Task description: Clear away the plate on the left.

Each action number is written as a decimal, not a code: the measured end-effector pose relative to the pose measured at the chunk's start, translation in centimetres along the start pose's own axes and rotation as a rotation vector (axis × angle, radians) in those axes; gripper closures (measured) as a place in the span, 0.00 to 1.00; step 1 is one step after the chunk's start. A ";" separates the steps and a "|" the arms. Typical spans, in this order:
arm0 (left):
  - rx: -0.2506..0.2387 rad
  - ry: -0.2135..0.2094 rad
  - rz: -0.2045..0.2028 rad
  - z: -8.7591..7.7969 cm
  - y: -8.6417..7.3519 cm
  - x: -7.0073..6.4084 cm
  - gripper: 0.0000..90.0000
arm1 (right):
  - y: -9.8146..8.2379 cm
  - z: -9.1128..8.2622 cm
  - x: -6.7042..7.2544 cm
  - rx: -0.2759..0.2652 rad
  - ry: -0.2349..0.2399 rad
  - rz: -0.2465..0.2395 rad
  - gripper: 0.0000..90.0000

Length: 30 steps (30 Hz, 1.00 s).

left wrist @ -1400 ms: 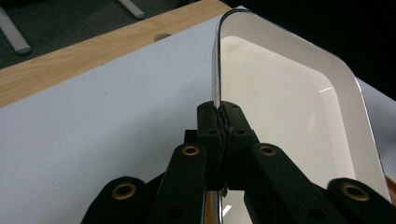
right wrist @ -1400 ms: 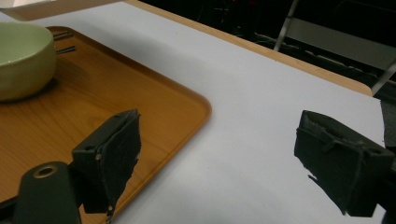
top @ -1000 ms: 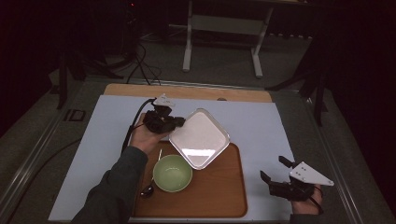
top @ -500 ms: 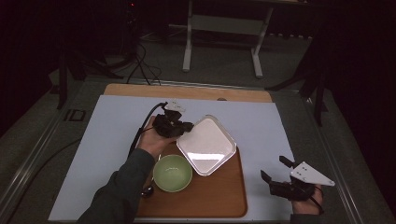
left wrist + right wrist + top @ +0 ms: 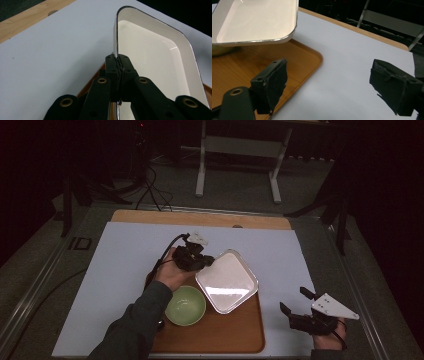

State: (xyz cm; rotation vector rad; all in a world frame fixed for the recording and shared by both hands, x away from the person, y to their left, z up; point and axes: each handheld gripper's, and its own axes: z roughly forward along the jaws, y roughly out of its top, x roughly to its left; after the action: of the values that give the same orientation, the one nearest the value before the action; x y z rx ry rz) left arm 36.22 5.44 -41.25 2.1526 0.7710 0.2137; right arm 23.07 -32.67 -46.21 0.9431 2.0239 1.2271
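Note:
A white square dish with a metal rim hangs tilted over the wooden tray. My left gripper is shut on the dish's left rim; in the left gripper view its black jaws pinch the rim of the dish at my left gripper. A green bowl sits on the tray just below the hand. My right gripper rests open on the white mat at the lower right, with nothing between the jaws of my right gripper. The dish floats above the tray there.
A white mat covers the table, with a wooden board edge at the back. A cable trails from the left gripper. A metal stand is on the floor beyond the table.
My left gripper has carried the dish to the right and a little down, over the tray's back part. The right gripper has stayed where it was.

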 end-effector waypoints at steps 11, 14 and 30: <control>0.069 -0.028 0.066 1.3 -0.2 -1.3 0.99 | 0.0 0.0 0.0 -0.001 0.001 0.000 0.16; 0.087 -0.039 0.083 1.6 -0.2 -1.7 0.99 | 0.0 0.0 0.0 -0.002 0.001 -0.001 0.16; 0.160 -0.081 0.126 3.3 -0.9 -2.8 0.99 | 0.0 0.0 -0.1 -0.003 0.002 0.001 0.16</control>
State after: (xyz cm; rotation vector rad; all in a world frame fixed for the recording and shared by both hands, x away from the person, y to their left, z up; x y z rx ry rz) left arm 34.85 2.04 -43.72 2.3492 0.6245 0.1328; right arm 23.09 -32.73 -46.19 0.9424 2.0229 1.2313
